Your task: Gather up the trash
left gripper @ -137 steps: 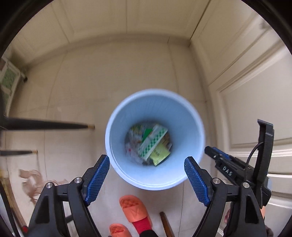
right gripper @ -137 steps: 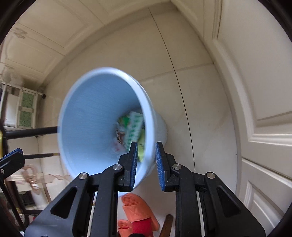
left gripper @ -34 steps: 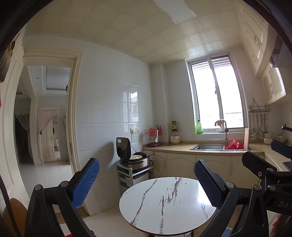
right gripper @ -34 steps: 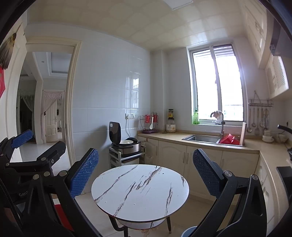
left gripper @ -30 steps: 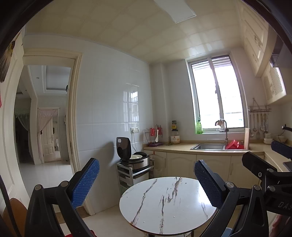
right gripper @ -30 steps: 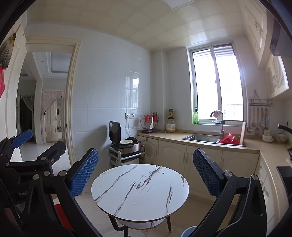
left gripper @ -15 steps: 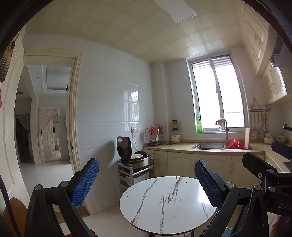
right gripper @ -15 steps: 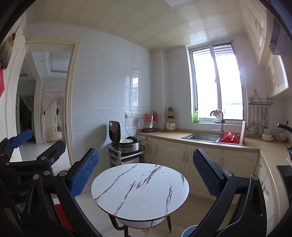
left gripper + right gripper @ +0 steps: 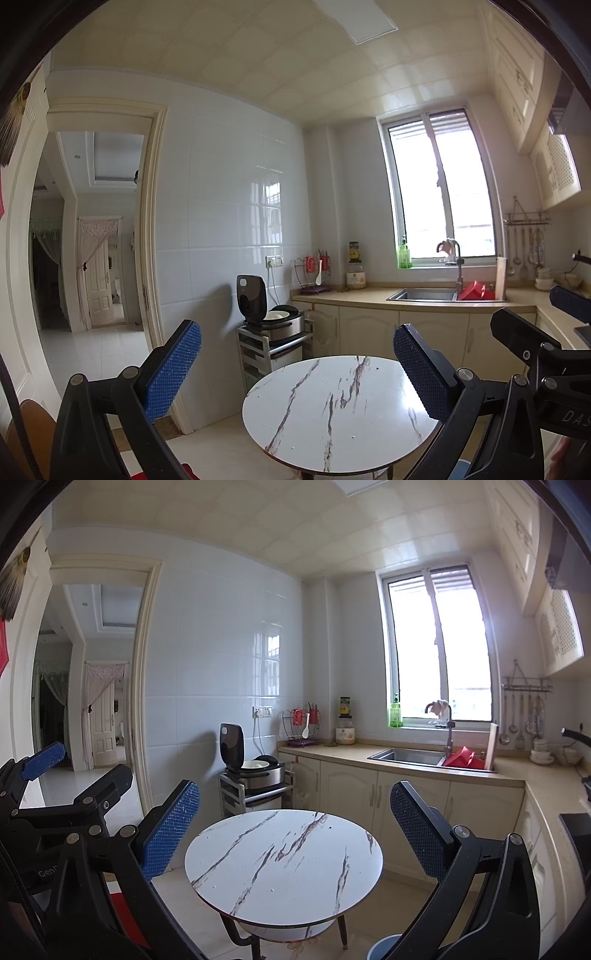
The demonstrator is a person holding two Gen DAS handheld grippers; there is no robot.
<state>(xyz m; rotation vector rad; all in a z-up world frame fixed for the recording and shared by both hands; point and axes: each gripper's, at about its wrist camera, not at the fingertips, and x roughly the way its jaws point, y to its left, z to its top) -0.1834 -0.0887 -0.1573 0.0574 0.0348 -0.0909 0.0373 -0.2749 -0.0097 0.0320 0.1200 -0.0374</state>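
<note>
Left gripper (image 9: pixel 295 365): one; two blue-padded fingers spread wide, nothing between them; held level, pointed across the kitchen toward the far window wall.

Right gripper (image 9: pixel 293 830): one; fingers likewise spread wide and empty, aimed the same way. The left gripper's body showed at the near left of the right wrist view, the two side by side.

Trash bin (image 9: pixel 384 947): one, blue; only a piece of its rim showed at the near bottom edge, on the floor just right of the table's legs. Mouth appeared to face up, long axis vertical; contents could not be seen.

Round table (image 9: pixel 284 864): one, white marble-patterned top with dark veins, a few tiny specks on it; stood in the near centre, between both grippers' fingers in view.

Rice cooker (image 9: pixel 255 764): one, lid raised, on a small metal cart, far left against the tiled wall.

Sink (image 9: pixel 406 757): one, set in the far counter below the window (image 9: pixel 436 650).

Green bottle (image 9: pixel 396 712): one, on the windowsill.

Doorway (image 9: pixel 88 236): one, far left.
</note>
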